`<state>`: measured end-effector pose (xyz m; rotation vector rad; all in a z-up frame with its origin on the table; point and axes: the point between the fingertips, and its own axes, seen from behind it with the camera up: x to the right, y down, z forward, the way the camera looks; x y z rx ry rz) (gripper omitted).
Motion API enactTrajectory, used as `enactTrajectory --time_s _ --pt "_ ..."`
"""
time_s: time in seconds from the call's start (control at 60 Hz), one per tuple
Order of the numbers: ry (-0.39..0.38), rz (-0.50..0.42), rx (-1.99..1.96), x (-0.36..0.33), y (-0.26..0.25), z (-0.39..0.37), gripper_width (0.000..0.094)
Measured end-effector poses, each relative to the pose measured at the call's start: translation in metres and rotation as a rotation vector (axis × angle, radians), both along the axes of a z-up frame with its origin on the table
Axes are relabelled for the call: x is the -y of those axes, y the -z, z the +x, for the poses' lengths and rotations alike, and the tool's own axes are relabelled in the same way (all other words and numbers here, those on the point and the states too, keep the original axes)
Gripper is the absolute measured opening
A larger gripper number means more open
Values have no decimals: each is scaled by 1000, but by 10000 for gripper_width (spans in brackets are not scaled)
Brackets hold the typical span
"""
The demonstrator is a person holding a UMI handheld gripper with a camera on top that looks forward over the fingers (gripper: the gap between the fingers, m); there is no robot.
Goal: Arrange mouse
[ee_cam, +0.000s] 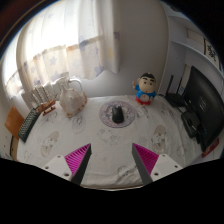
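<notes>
A dark mouse (118, 115) sits on a round light mouse pad (117, 113) on the table, well beyond my fingers and roughly centred between them. My gripper (112, 160) is open, with nothing between the two magenta pads (78, 156). It hovers above the patterned white tablecloth (100, 140) near the table's front edge.
A cartoon figure doll (146, 90) stands behind the pad to the right. A pale bag-like object (72, 97) stands at the back left, with a rack of small items (42, 98) beside it. Dark equipment (198, 100) lies at the right. White curtains hang behind.
</notes>
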<state>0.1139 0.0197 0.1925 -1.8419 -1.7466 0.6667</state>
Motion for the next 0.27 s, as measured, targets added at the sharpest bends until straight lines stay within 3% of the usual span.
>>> enactTrajectory --time_s 0.267 --pt "-30 -4 1 9 -3 11 841"
